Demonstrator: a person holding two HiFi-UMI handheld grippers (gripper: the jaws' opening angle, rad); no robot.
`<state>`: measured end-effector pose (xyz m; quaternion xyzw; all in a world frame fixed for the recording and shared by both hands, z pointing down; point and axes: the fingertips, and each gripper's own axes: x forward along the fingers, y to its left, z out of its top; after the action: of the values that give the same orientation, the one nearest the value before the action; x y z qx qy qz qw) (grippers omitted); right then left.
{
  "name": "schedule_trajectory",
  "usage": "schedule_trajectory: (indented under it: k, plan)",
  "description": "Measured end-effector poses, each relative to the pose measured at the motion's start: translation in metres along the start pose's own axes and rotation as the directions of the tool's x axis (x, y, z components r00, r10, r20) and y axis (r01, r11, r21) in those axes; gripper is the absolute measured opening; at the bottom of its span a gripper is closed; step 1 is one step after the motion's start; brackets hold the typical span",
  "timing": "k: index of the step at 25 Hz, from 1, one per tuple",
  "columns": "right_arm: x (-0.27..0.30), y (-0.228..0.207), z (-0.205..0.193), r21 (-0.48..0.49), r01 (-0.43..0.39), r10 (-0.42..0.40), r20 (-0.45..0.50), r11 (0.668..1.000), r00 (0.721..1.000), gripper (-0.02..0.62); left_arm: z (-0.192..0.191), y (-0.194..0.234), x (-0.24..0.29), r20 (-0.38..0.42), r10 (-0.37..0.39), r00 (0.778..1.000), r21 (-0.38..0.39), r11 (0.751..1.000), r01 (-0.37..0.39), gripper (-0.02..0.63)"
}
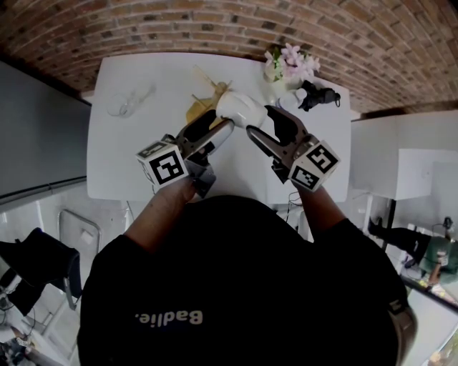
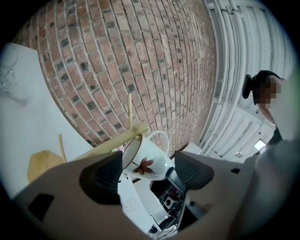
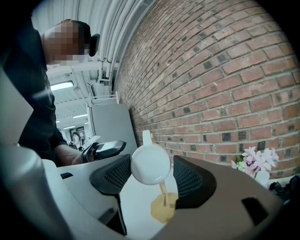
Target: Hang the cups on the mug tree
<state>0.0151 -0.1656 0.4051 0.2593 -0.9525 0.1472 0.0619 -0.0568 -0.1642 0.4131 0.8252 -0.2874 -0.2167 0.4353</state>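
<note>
- The white cup (image 1: 242, 107) is at the wooden mug tree (image 1: 199, 109), near the far middle of the white table (image 1: 143, 157), and both tools point at it.
- The left gripper view shows the cup (image 2: 147, 164) tilted, mouth up and to the left. It has a red leaf motif on its side and its handle is uppermost, beside the end of a slanting peg of the mug tree (image 2: 115, 143). I cannot tell whether the handle is over the peg.
- Left tool (image 2: 147, 173): the jaws stand wide apart with the cup in the gap between them. The rim lies close to the left pad, but no grip shows.
- Right tool (image 3: 150, 180): the jaws also stand wide apart. The cup (image 3: 150, 164) hangs in line between them, its round base facing the camera and its handle pointing up, clear of both pads.
- Below the cup in that view are the stem and tan base of the mug tree (image 3: 164, 208).
- From above, the left tool (image 1: 223, 125) and right tool (image 1: 261, 120) converge just short of the cup.
- A clear glass (image 1: 129, 104) lies well to the left on the table.
- Pink-white flowers (image 1: 290, 61) in a white vase and a black object (image 1: 318, 95) are at the far right, by the brick wall (image 1: 215, 21).
</note>
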Motion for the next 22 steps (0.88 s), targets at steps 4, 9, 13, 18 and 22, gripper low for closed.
schedule_trajectory:
  k: [4, 9, 13, 18, 22]
  plan:
    - [-0.001, 0.000, 0.000, 0.001, 0.012, -0.012, 0.005, 1.000, 1.000, 0.291, 0.001, 0.000, -0.003, 0.002, 0.000, 1.000, 0.001, 1.000, 0.000, 0.336]
    - [-0.003, 0.000, 0.000, 0.009, 0.020, -0.020, 0.013, 1.000, 1.000, 0.293, 0.000, -0.001, -0.006, -0.015, 0.024, 1.000, 0.006, 1.000, -0.024, 0.336]
    - [-0.006, 0.001, 0.000, 0.011, 0.029, -0.030, 0.020, 1.000, 0.999, 0.293, 0.000, -0.001, -0.008, -0.018, 0.027, 0.999, 0.005, 1.000, -0.027, 0.336]
    - [-0.010, 0.002, 0.003, 0.010, 0.043, -0.044, 0.032, 0.999, 0.999, 0.293, 0.001, -0.004, -0.012, -0.020, 0.024, 1.000, 0.015, 1.000, -0.024, 0.336]
    - [-0.016, 0.002, 0.007, 0.002, 0.057, -0.057, 0.045, 0.998, 0.997, 0.293, 0.001, -0.007, -0.016, -0.012, 0.000, 1.000, 0.029, 1.000, 0.000, 0.336]
